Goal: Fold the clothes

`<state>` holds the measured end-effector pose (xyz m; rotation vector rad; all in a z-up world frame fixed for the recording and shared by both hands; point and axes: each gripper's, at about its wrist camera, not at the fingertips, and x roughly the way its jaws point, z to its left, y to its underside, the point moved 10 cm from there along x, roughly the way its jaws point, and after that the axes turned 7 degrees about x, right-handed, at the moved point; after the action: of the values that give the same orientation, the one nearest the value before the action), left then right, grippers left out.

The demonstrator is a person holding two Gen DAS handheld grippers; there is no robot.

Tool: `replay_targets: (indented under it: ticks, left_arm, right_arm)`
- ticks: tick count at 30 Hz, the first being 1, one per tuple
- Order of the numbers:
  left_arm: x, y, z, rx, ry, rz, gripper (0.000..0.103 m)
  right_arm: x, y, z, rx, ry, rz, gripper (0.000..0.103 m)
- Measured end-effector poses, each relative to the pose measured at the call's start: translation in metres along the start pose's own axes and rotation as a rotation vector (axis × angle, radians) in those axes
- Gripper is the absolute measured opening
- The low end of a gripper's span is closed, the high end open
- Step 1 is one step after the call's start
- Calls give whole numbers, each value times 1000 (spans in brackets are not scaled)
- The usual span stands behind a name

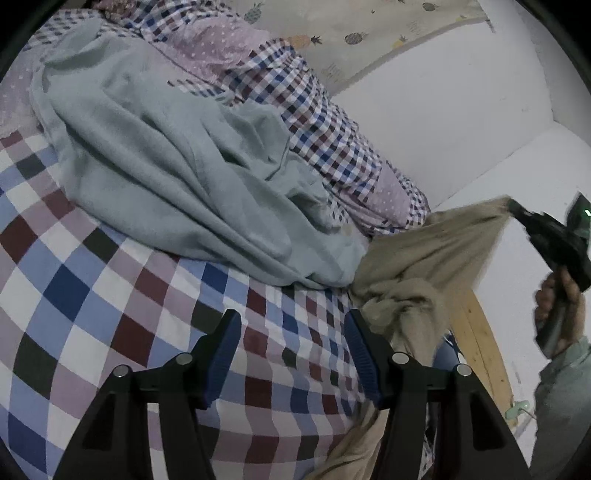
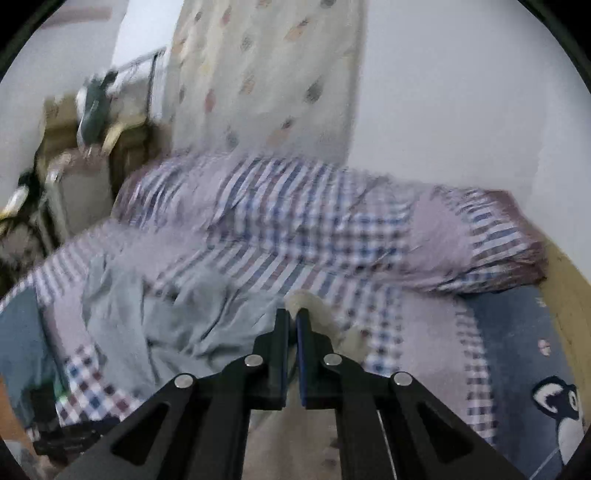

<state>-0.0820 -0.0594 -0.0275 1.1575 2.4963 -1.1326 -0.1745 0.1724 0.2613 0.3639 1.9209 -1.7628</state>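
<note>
A beige garment [image 1: 410, 258] hangs stretched off the bed's right edge. One corner is pulled up to my right gripper [image 1: 517, 208], held in a person's hand [image 1: 561, 295]. In the right wrist view that gripper [image 2: 293, 314] is shut on a fold of the beige garment [image 2: 317, 310], and the picture is blurred. A crumpled pale grey-green garment [image 1: 177, 166] lies on the checked bedsheet [image 1: 110, 295], left of the beige one; it shows again as the grey-green garment [image 2: 166, 325]. My left gripper [image 1: 291, 317] is open above the sheet, holding nothing, its right finger beside the beige bundle.
A checked quilt [image 1: 325, 140] is heaped along the white wall [image 1: 443, 110]. A pineapple-print cloth [image 1: 351, 33] hangs behind it. The wooden bed rail [image 1: 480, 332] runs down the right. A dark blue sheet with a cartoon animal [image 2: 554, 406] and cluttered furniture [image 2: 74, 147] show in the right wrist view.
</note>
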Motion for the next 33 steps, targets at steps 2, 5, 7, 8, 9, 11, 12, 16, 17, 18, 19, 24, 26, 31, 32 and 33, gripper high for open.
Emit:
replay_targets:
  ticks: [2,5,7,8,9,11,12,16,17,18,19,24,26,31,32,33]
  left_arm:
    - [3,1,-4,15,2,5,61]
    - [12,6,-10,50,-7,28,61]
    - [17,10,-14,75,-17,42,61]
    - [19,12,-16,88,-22,49,61]
    - [21,14,-18,100,-27,55,61]
    - [26,18,-22,126,-36,68,61]
    - [28,20,-24,138,-41,75,61]
    - [38,32,-31,180,-46,124,61]
    - [41,36,-34,196,-42,143,61]
    - [45,41,-38,219,-39,164,61]
    - [48,46,-43,246,-37,184,61]
    - [57,74,-84,453,4,265,61]
    - [62,88,-99,536,22,301,61]
    - [78,118,-103,691,-58,386,50]
    - [80,122,-102,707,-78,391,41]
    - [79,122,-102,706,-76,385,34]
  right_arm:
    - [-7,1,-52,48,107,-25,2]
    - [14,43,-130,108,330,80,3]
    - [35,83,-184,141,501,201,4]
    - [43,104,-210,165,577,261,5]
    - [48,126,-234,204,637,318,6]
    - [50,170,-265,274,715,406,8]
    - [48,180,-266,280,711,409,8]
    - [47,205,-237,272,586,390,40]
    - [47,206,-221,263,523,377,46]
    - [48,209,-205,255,458,370,49]
    - [51,213,-191,252,391,376,51]
    - [73,244,-135,238,153,470,55]
    - [88,264,-124,236,111,530,55]
    - [117,301,-114,211,103,616,55]
    - [116,305,-113,202,105,613,39]
    - [112,303,-113,178,112,593,9]
